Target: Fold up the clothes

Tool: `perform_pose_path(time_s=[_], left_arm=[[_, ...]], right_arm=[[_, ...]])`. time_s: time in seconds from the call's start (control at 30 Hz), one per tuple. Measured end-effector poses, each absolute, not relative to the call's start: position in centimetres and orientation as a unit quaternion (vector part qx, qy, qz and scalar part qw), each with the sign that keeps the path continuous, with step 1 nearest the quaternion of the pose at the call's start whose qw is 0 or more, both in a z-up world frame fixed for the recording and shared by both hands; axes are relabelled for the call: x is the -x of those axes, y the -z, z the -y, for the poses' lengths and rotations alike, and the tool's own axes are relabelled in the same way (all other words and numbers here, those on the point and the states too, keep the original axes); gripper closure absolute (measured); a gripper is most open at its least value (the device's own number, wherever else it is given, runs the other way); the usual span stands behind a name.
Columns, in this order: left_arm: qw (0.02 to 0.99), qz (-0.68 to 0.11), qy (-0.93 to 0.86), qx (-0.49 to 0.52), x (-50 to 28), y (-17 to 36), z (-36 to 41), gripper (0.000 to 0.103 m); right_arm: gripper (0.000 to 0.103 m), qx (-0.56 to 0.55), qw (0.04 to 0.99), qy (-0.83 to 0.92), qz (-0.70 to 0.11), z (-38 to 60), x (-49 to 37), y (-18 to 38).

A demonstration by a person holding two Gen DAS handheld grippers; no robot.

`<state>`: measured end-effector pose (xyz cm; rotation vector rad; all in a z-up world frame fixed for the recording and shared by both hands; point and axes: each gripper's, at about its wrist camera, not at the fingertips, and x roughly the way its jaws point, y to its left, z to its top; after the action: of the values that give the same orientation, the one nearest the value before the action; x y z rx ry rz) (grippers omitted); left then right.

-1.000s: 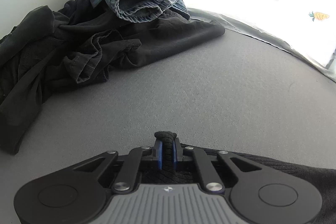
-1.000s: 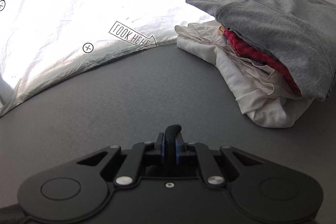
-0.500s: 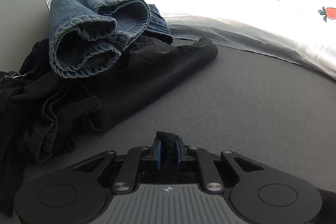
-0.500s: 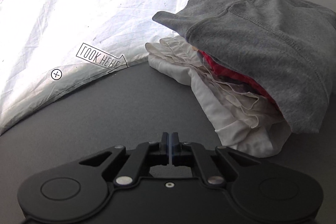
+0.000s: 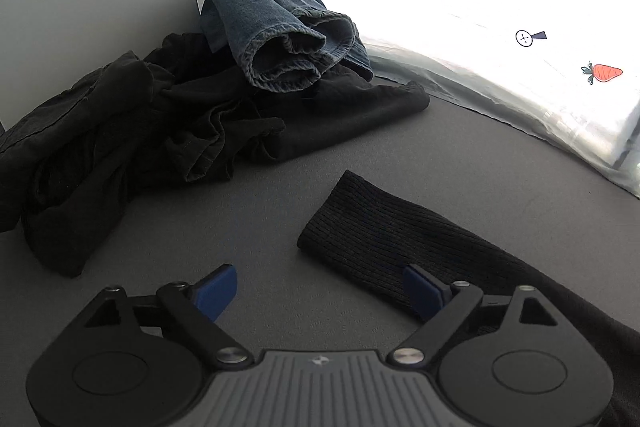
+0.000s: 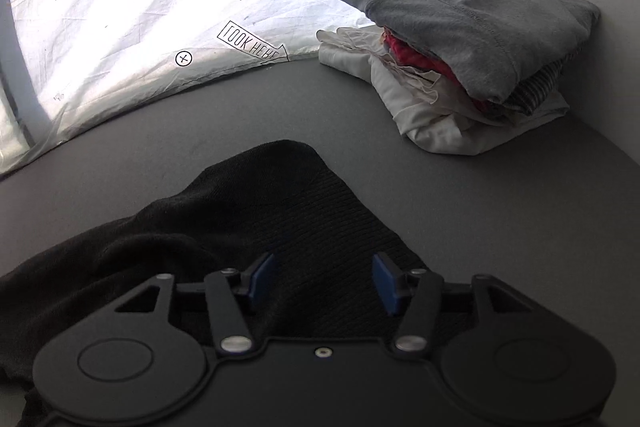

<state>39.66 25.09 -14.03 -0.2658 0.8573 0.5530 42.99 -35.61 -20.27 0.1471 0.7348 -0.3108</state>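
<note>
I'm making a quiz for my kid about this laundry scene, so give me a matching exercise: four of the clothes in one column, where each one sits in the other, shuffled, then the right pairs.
Things:
1. blue jeans
2. gray sweatshirt
3. black ribbed sweater
4. red garment

Places:
A. sandwiched inside the folded stack
B. top of the folded stack
C. on the crumpled black clothes
D. spread flat under the open right gripper

Pairs: 1-C, 2-B, 3-D, 4-A
</note>
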Motion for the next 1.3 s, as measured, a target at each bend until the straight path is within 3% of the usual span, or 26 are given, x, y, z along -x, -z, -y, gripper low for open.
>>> perform_pose_path(time_s=[0.17, 0.33, 0.53, 0.77, 0.9, 1.07, 1.2, 1.3], left_arm=[[0.862, -0.432, -0.225, 0.137, -33.5, 14.9, -21.0, 0.011], [0.865, -0.450, -0.189, 0.115, -28.4, 15.8, -17.0, 0.011], [0.853, -0.480, -0.169, 0.115, -25.3, 17.3, -14.7, 0.011], [0.837, -0.506, -0.179, 0.106, -23.0, 19.1, -13.2, 0.006], [0.834, -0.512, -0.180, 0.098, -22.6, 19.7, -12.9, 0.000], [0.836, -0.509, -0.177, 0.101, -22.2, 19.9, -13.0, 0.000], [0.840, -0.504, -0.178, 0.098, -22.1, 20.0, -12.8, 0.000], [0.842, -0.501, -0.174, 0.097, -22.0, 20.0, -12.8, 0.000]], right_arm=[[0.047, -0.070, 0.918, 0.144, -0.363, 34.7, -37.5, 20.7], [0.058, -0.105, 0.915, 0.149, -0.359, 36.3, -34.1, 21.4], [0.059, -0.168, 0.911, 0.158, -0.341, 39.1, -32.1, 21.1], [0.059, -0.326, 0.866, 0.183, -0.331, 43.4, -30.1, 21.4], [0.057, -0.332, 0.850, 0.208, -0.351, 44.4, -30.0, 21.4], [0.058, -0.356, 0.840, 0.194, -0.361, 45.6, -30.5, 21.9], [0.071, -0.374, 0.835, 0.169, -0.366, 46.1, -31.7, 22.4], [0.098, -0.378, 0.846, 0.138, -0.350, 46.6, -32.7, 22.3]])
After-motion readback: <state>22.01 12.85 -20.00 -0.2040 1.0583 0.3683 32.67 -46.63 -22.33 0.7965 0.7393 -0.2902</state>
